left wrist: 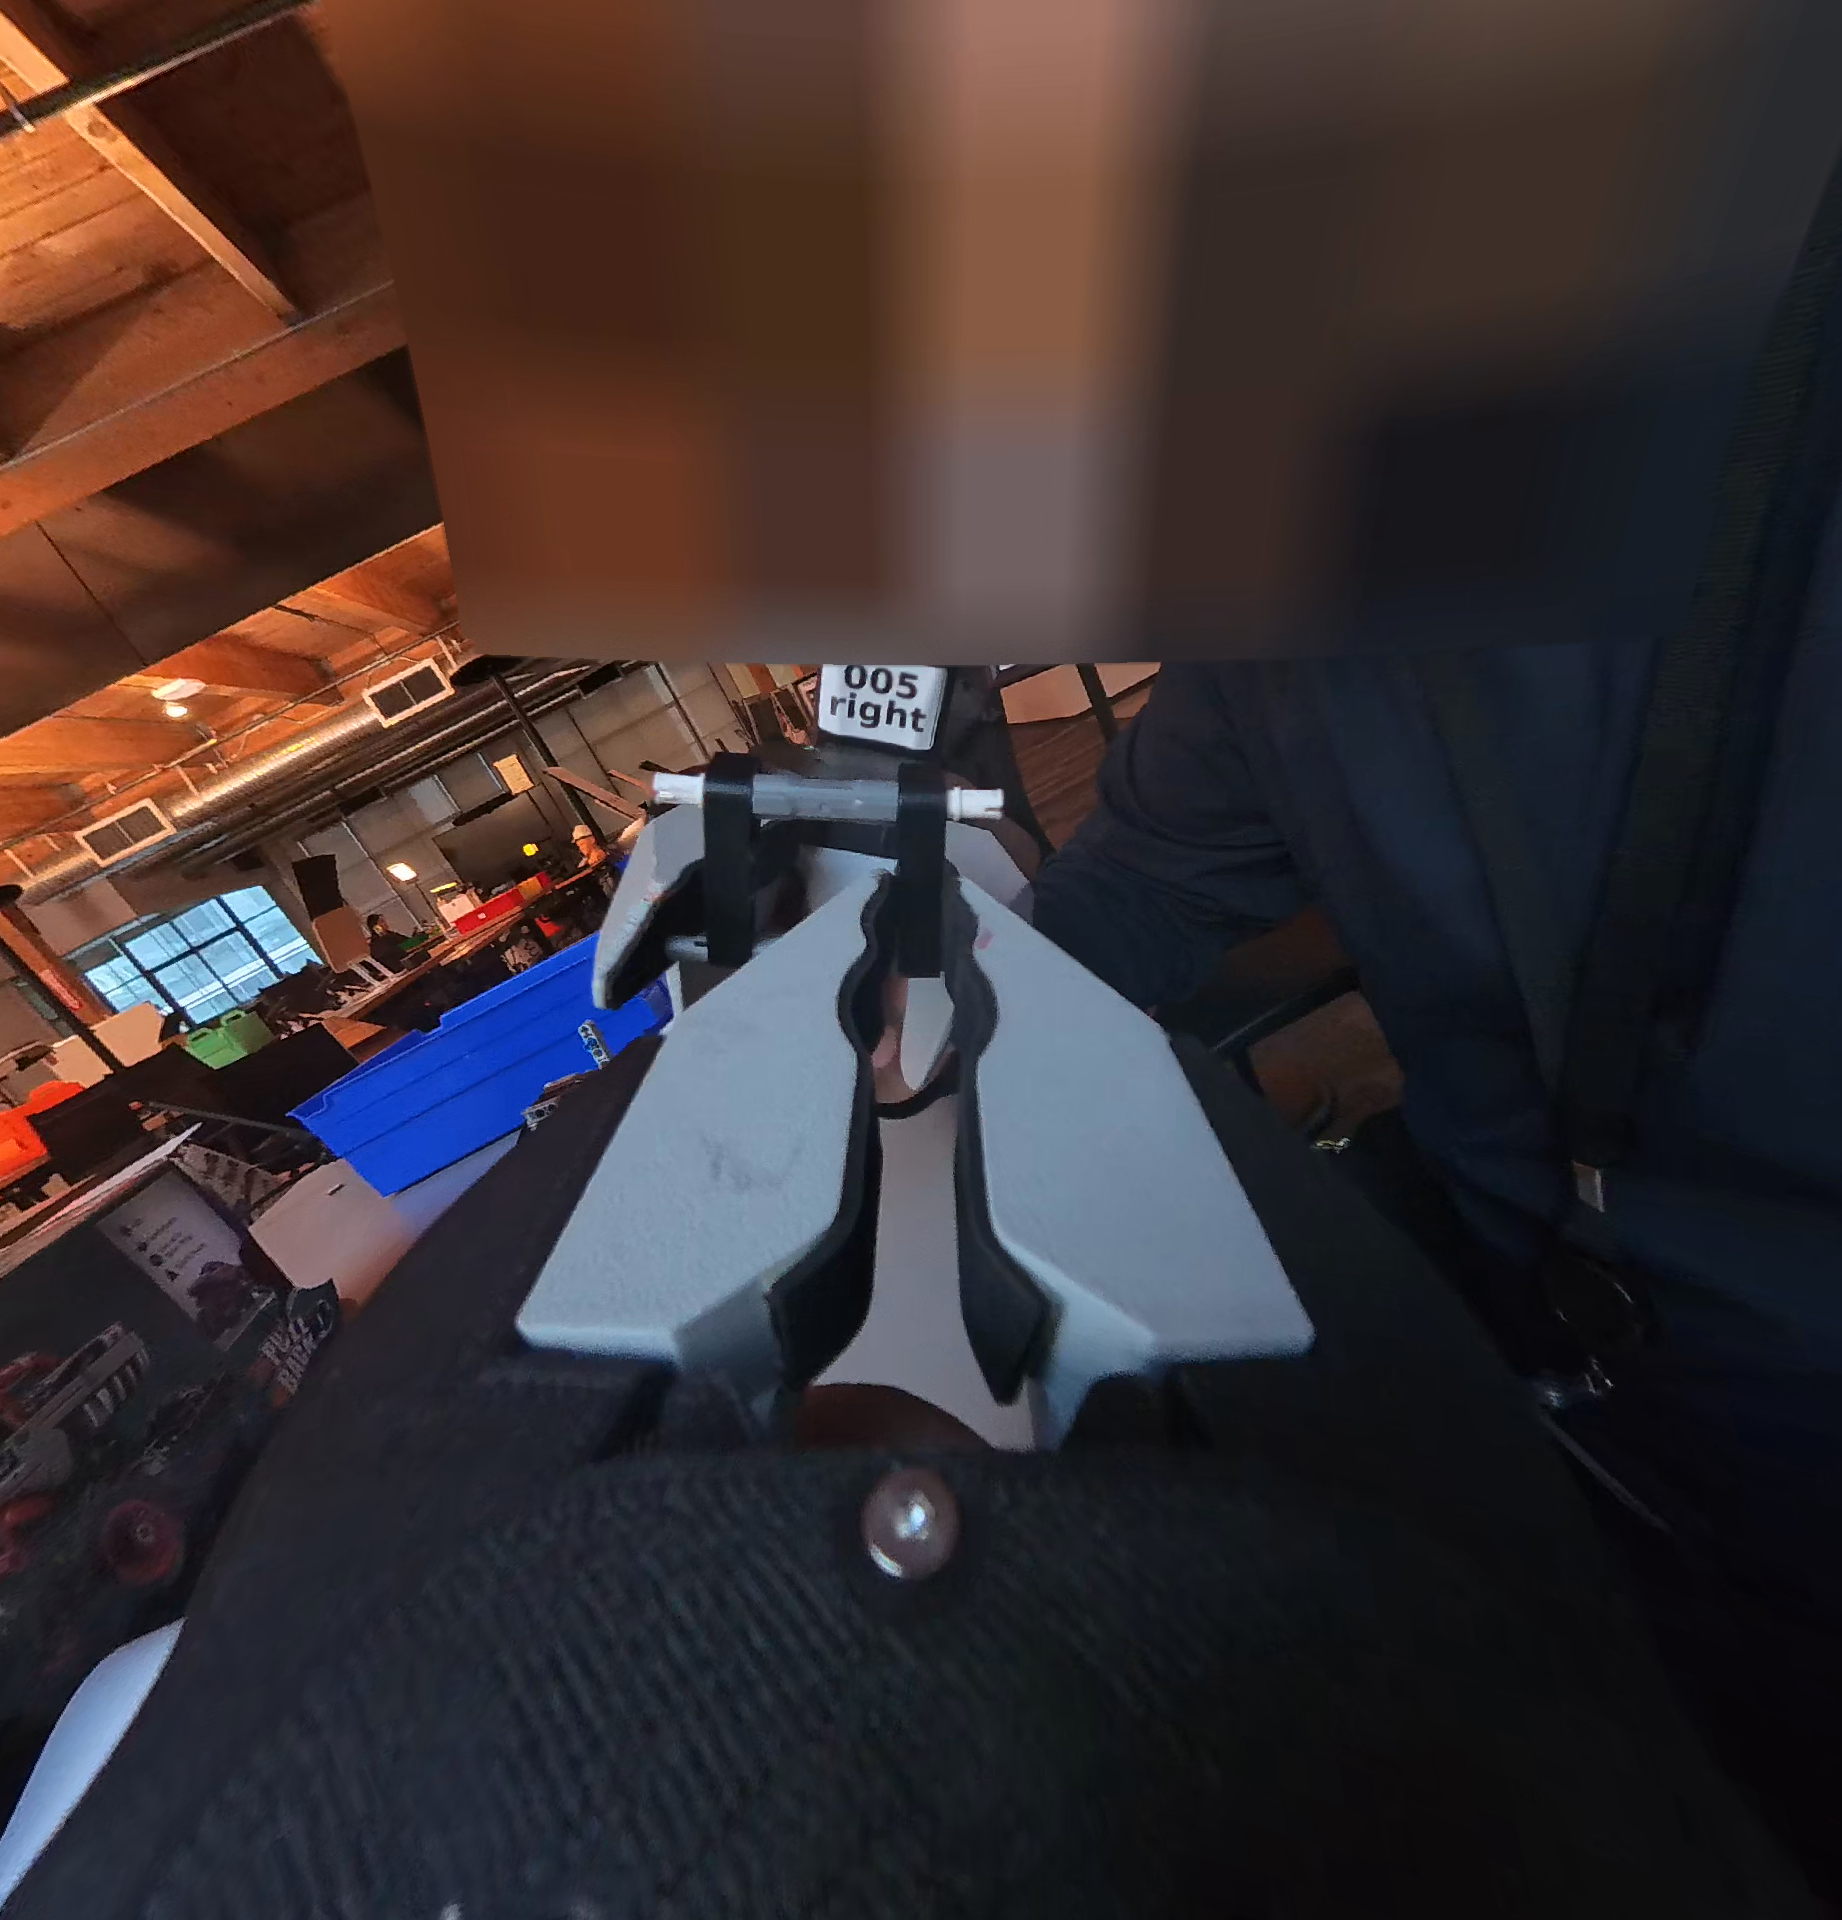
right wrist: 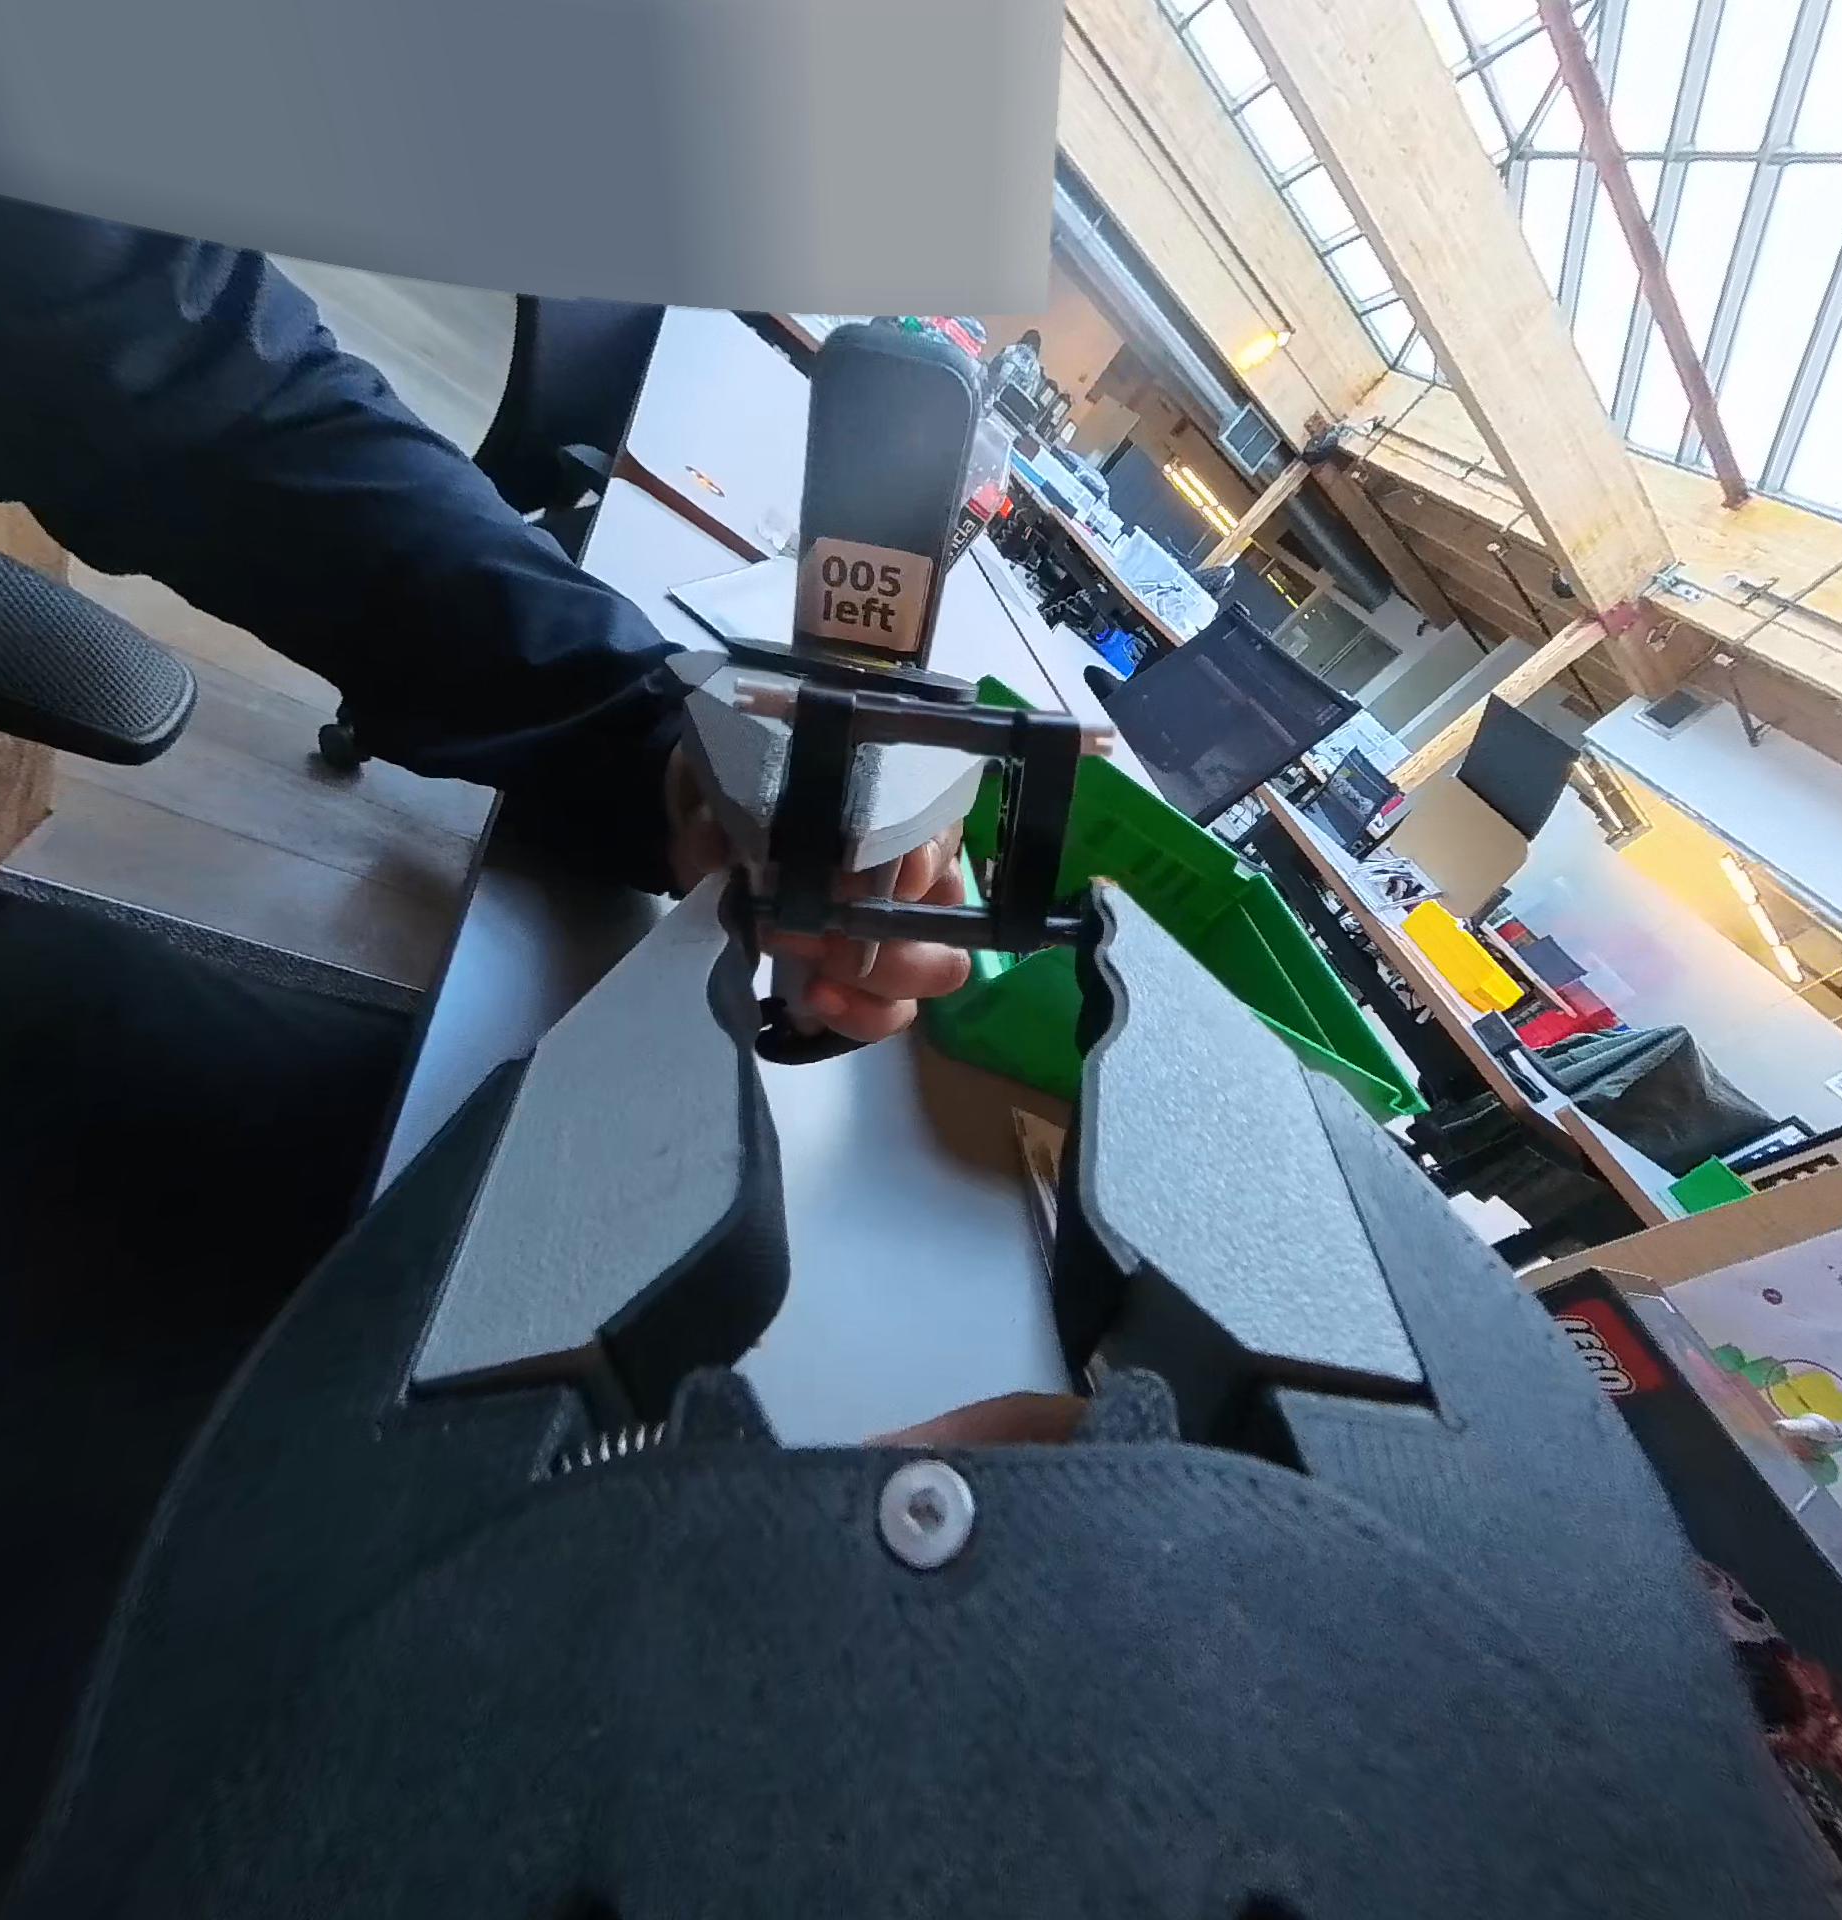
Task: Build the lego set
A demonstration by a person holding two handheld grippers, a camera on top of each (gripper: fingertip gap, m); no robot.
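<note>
A small Lego frame [right wrist: 1042,821] is held in the air between both grippers: two black beams joined by a grey axle with white pin ends [left wrist: 829,798] and a black axle [right wrist: 896,923]. My left gripper [left wrist: 912,904] is shut on one black beam [left wrist: 919,873]; it also shows in the right wrist view [right wrist: 844,790]. My right gripper [right wrist: 912,912] has its jaws wide, with the fingertips pressing on both ends of the black axle. In the left wrist view one right finger [left wrist: 636,935] sits beside the other beam [left wrist: 730,862].
A white table [right wrist: 896,1195] lies below. A blue bin [left wrist: 460,1081] and the Lego set box [left wrist: 96,1403] stand to the left. A green bin [right wrist: 1208,935] and a cardboard box [right wrist: 1727,1226] stand to the right. A person's dark sleeve [right wrist: 325,520] and hand [right wrist: 875,977] are close. My two grippers' fingertips are within a few centimetres of each other.
</note>
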